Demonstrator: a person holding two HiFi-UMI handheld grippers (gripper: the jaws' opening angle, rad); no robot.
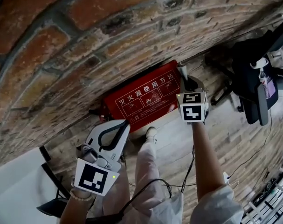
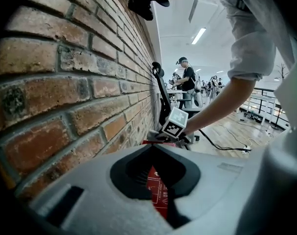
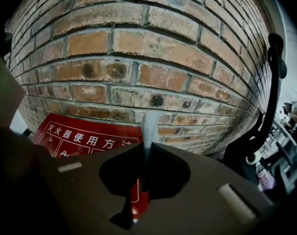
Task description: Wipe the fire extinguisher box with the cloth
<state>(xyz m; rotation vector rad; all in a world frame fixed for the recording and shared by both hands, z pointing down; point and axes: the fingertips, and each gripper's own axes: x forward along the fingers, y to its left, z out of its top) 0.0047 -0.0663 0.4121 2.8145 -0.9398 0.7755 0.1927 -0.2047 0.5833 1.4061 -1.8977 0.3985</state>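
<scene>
The red fire extinguisher box with white Chinese print stands on the floor against the brick wall. My right gripper is at the box's right end, shut on a pale cloth. In the right gripper view the cloth sticks up as a thin strip between the closed jaws, with the box below and to the left. My left gripper hangs shut and empty in front of the box's left part. Its own view shows the jaws closed, the box behind them and the right gripper's marker cube beyond.
The brick wall fills the back. A black office chair stands to the right of the box. Cables trail over the wood floor by the person's legs. A white surface lies at the lower left. People stand far off.
</scene>
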